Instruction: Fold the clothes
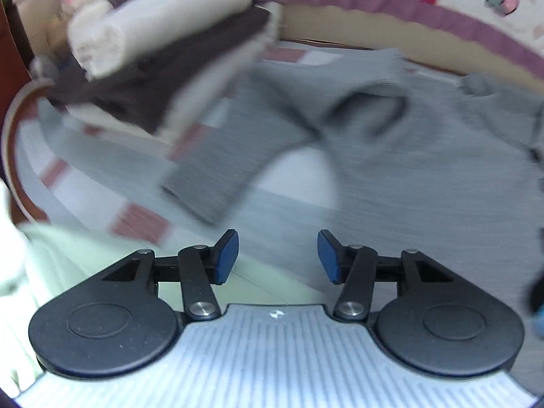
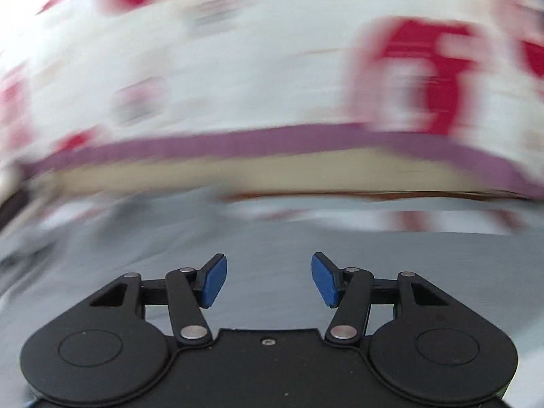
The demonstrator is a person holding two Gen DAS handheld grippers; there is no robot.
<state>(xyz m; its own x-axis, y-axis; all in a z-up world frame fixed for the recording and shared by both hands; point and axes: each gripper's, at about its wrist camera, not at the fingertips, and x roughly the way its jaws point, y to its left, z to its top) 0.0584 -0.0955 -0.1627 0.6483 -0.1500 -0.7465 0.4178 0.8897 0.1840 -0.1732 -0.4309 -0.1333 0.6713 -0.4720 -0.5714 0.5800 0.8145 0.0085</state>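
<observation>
A grey knit sweater [image 1: 391,156] lies spread on the bed, one sleeve [image 1: 217,166] folded across toward the left. My left gripper [image 1: 277,258] is open and empty, just short of the sweater's near edge. In the right wrist view the grey sweater [image 2: 272,258] fills the lower half. My right gripper [image 2: 268,280] is open and empty above it. Both views are motion-blurred.
A stack of folded clothes [image 1: 159,44], cream on dark brown, stands at the back left. The bed sheet [image 1: 142,224] is striped white, grey and red. A purple-edged bed border [image 1: 442,20] [image 2: 272,142] and a red-and-white patterned cloth [image 2: 238,61] lie behind.
</observation>
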